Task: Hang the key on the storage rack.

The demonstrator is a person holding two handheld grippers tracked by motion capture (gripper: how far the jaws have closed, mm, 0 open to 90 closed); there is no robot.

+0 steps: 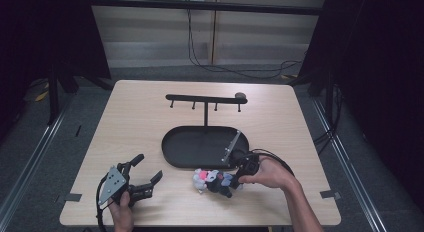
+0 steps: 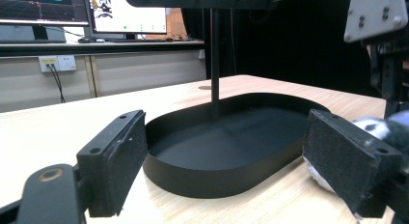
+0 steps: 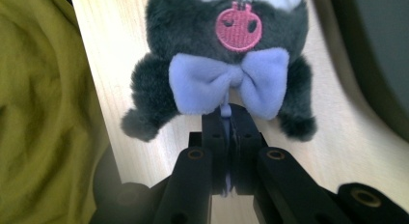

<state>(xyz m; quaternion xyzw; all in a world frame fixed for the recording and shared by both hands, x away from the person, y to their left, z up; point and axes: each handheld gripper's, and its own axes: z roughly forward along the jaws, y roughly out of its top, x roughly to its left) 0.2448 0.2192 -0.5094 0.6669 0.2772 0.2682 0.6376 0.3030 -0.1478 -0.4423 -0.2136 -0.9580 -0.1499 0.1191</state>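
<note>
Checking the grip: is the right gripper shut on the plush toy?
Shut: right gripper pinches a lilac strip below the plush toy bow.

Looked like lab: monitors (image 2: 72, 11) on bench, wall sockets (image 2: 58, 63), black curtains (image 1: 380, 67), loose cables (image 1: 240, 67).

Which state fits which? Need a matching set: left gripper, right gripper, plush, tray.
Things:
1. left gripper
2. right gripper
3. plush
4. tray

States:
A. lies on the table, purple bow
B. jaws wide apart, nothing between
C. black oval, nothing in it, hook stand at its far edge
D. jaws shut on a purple loop below the bow

Pairs: 1-B, 2-D, 3-A, 4-C
</note>
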